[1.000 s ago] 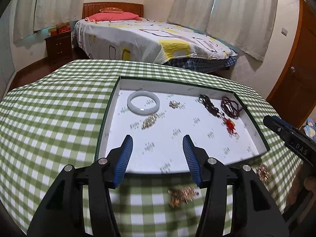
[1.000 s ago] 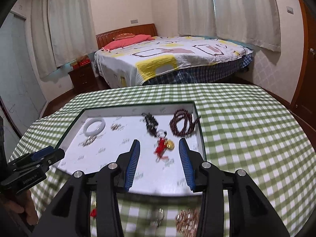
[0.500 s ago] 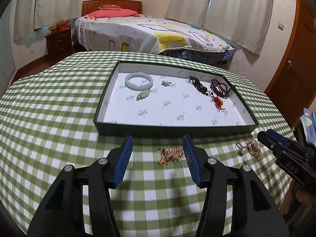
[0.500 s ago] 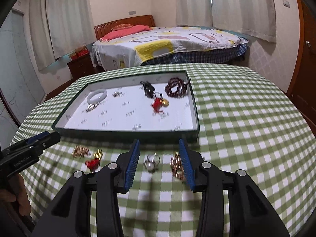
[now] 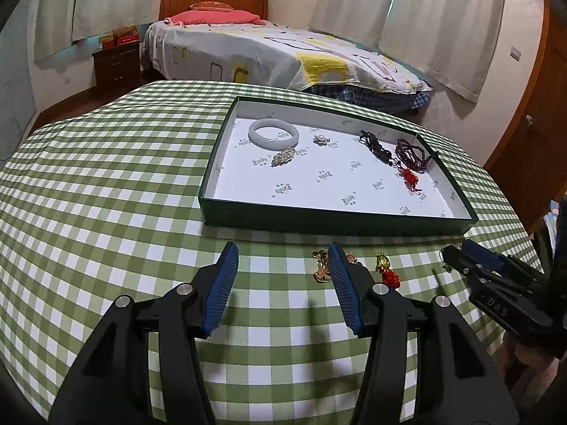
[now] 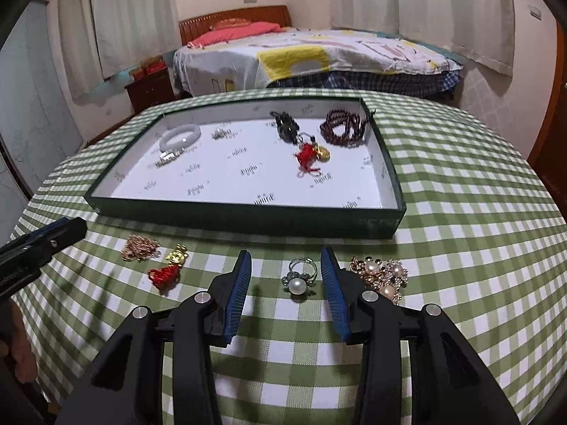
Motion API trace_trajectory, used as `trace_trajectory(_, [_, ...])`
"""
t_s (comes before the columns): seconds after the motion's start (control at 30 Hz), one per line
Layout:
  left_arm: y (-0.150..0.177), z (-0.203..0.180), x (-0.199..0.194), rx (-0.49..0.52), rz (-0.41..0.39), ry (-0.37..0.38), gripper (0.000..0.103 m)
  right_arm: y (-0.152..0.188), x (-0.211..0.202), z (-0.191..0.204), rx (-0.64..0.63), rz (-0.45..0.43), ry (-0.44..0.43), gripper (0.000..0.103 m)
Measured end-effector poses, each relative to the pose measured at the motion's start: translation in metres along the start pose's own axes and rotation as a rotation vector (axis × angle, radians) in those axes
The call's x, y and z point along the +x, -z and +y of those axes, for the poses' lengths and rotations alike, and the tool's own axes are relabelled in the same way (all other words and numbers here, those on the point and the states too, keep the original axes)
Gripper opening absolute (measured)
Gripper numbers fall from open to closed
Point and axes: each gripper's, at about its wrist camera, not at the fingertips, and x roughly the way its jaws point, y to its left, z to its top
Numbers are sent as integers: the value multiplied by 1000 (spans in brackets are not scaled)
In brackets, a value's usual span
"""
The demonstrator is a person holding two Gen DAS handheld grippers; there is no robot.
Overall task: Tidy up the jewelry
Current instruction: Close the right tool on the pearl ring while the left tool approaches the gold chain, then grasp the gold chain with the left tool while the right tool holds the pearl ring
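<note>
A green tray [image 5: 319, 217] [image 6: 248, 217] with a white floor holds a white bangle [image 5: 273, 132], a small brooch, dark beads [image 6: 343, 126] and a red-tasselled charm [image 6: 307, 156]. On the cloth in front lie a gold chain [image 6: 139, 247], a gold and red charm [image 6: 169, 265], a pearl ring [image 6: 298, 278] and a pearl brooch [image 6: 381, 274]. My left gripper [image 5: 281, 279] is open and empty, just left of the gold chain [image 5: 321, 265]. My right gripper [image 6: 285, 279] is open, its fingers either side of the pearl ring, above it.
The table wears a green checked cloth [image 5: 106, 184]. A bed [image 5: 265, 53] and a dark nightstand [image 5: 117, 67] stand behind it. A wooden door [image 5: 528, 134] is at the right.
Both grippers have drawn back from over the tray to the near side of the table. The loose pieces on the cloth have come into view. Both stay open.
</note>
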Motion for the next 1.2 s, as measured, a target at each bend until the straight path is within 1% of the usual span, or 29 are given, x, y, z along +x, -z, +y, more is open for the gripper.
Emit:
trace_trajectory(0.23, [2,3,4,-1,10,-6,51,1,8,-3,10,37,9,39])
trace_trajectory(0.3, [2,3,5,-1,11,-8,51,1,11,-2,7,53,5,32])
trace_trajectory(0.43, [4,5,8,-4,17,-12,51,1,14,-3,10,66,10,29])
trace_trajectory(0.5, [5,4,10,-4,21,-13,51,1,14,-3,7,67,14,24])
trace_trajectory(0.53, [5,4,11,-4,23,-12,51,1,14,-4,8,67,15,23])
trace_trajectory(0.77, [8,-5,15,8,34,0,51,0,10,-6,12,50,13,23])
trace_trajectory(1.0, [7,-19,22,28,40,15,51,-3,-9,-11,9,9,14,23])
trace_trajectory(1.2, [8,-34,34,42,61,32,51,-5,-23,-17,23,-16,5,23])
